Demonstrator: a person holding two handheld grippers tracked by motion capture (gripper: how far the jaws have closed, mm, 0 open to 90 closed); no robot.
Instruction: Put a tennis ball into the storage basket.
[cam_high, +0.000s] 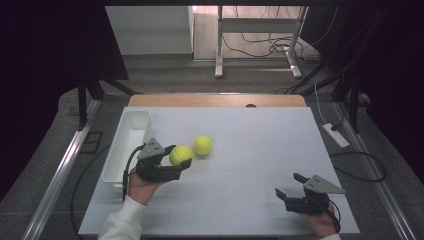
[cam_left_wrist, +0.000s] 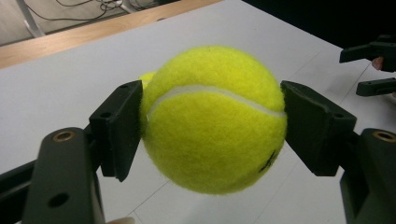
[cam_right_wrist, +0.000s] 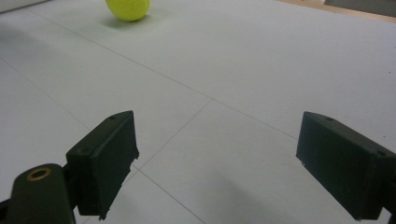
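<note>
- Your left gripper (cam_high: 181, 156) clamps a tennis ball (cam_high: 180, 154) (lifted off the table (cam_high: 260, 150)).
- Your right gripper (cam_high: 290, 185) stands wide, nothing between.
- Second ball (cam_high: 202, 145) lies just beside.

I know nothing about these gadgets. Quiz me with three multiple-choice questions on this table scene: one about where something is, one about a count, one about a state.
1. Where does the white bin stand?
A. at the table's left edge
B. at the right edge
C. in the middle

2. How many tennis balls are there?
A. one
B. two
C. four

3. How do the right gripper's jaws stand?
A. closed on a ball
B. closed on nothing
C. open with nothing between them

Answers:
1 A: the high view shows it beside the left gripper.
2 B: one held tennis ball, one loose tennis ball on the table.
3 C: the right gripper view shows bare table between its spread jaws.
</note>
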